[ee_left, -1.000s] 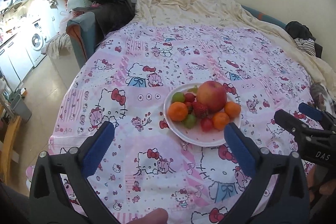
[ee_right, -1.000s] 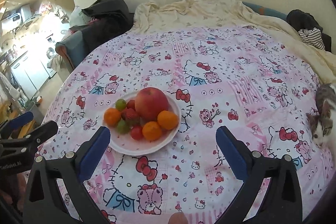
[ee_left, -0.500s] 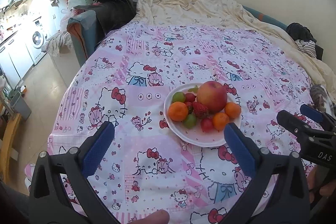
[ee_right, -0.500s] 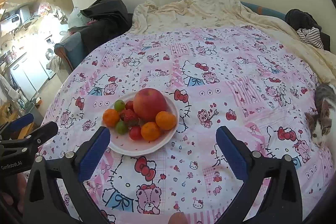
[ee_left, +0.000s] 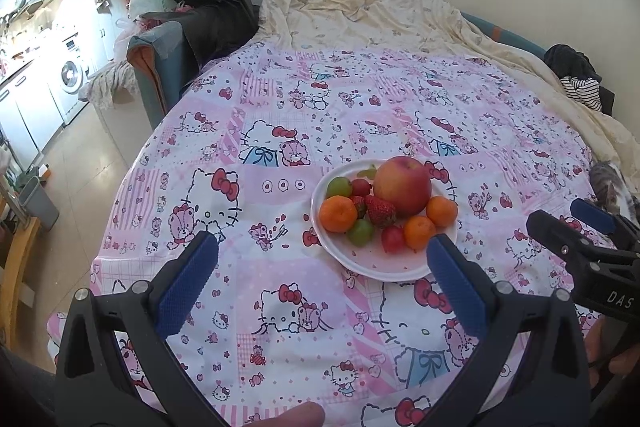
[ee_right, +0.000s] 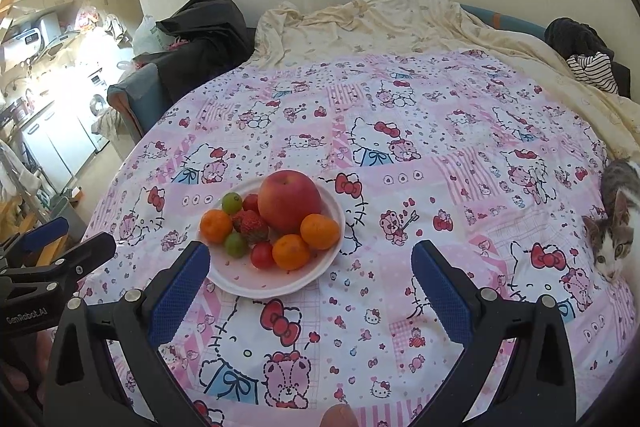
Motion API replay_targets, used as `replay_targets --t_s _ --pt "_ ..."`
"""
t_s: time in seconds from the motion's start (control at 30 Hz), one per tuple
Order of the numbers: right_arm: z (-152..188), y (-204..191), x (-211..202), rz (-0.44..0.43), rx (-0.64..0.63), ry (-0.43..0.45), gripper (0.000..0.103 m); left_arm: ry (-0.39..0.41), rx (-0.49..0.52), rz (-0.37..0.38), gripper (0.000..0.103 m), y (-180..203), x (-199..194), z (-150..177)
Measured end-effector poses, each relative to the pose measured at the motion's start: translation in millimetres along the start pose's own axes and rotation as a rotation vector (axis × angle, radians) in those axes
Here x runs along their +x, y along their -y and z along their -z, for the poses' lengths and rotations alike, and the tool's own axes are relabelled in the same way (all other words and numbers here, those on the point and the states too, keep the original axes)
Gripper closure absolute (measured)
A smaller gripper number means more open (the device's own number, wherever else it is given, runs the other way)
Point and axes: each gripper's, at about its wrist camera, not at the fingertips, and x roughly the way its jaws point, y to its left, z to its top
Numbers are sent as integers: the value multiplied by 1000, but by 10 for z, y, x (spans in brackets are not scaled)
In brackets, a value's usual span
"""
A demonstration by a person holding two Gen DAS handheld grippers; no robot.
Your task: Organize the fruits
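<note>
A white plate [ee_left: 384, 269] sits on the pink Hello Kitty cloth and shows in the right wrist view [ee_right: 280, 287] too. On it lie a big red apple [ee_left: 403, 185], three oranges, among them one at the left [ee_left: 337, 213], two strawberries [ee_left: 380, 211], green grapes [ee_left: 361, 231] and red cherry tomatoes [ee_left: 393, 238]. My left gripper [ee_left: 320, 251] is open and empty, just short of the plate. My right gripper [ee_right: 310, 259] is open and empty, its left finger beside the plate's near rim.
A cat [ee_right: 614, 223] sits at the cloth's right edge. A cream sheet [ee_left: 380, 15] lies crumpled at the back. Dark bags [ee_left: 208, 7] and a blue chair [ee_left: 160, 67] stand at the back left. The floor and kitchen units lie left.
Both grippers have crept a little forward toward the plate, which now looks slightly nearer. Jaws stay open; the fruit has not moved.
</note>
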Motion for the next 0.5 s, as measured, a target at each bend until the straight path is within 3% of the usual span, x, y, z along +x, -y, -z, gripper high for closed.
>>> replay_targets --t_s 0.5 --pt "9 -11 3 0 -1 -3 0 -3 -4 8 0 4 -8 -7"
